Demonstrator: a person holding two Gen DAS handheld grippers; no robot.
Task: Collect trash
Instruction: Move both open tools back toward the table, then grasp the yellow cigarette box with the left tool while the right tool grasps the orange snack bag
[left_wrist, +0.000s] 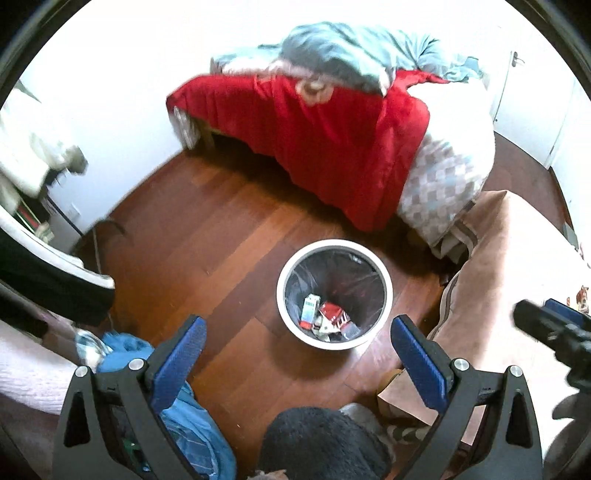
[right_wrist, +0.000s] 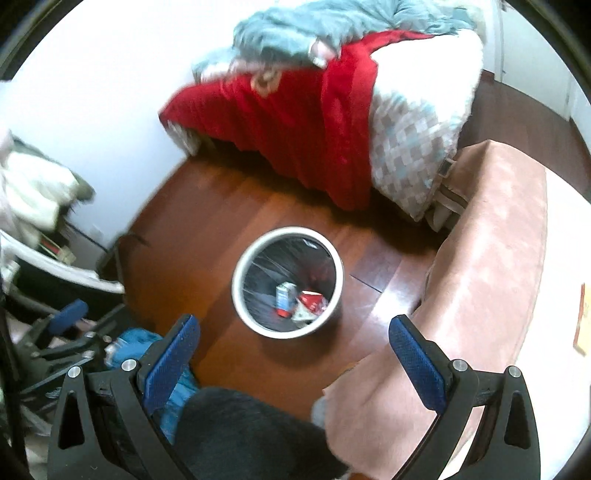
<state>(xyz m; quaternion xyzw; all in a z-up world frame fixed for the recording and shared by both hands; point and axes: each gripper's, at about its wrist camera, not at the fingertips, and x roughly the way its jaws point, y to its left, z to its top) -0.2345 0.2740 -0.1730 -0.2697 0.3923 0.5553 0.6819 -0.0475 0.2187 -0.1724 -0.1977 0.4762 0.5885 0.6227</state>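
Note:
A round white trash bin (left_wrist: 384, 275) with a dark liner stands on the wood floor; it also shows in the right wrist view (right_wrist: 240, 273). Inside lie a red and white carton (left_wrist: 332, 314) and a small blue and white box (left_wrist: 309, 308), seen too in the right wrist view as the carton (right_wrist: 312, 301) and the box (right_wrist: 286, 297). My left gripper (left_wrist: 299, 347) is open and empty, above and in front of the bin. My right gripper (right_wrist: 293, 347) is open and empty, also above the bin's near side. The right gripper shows at the right edge of the left wrist view (left_wrist: 554, 325).
A bed with a red blanket (left_wrist: 325, 133) and teal cover stands behind the bin. A pink-covered surface (right_wrist: 491, 277) lies to the right. Blue clothing (left_wrist: 192, 424) and a dark fuzzy item (left_wrist: 321, 443) lie near on the floor. A cluttered rack (left_wrist: 33, 177) is at left.

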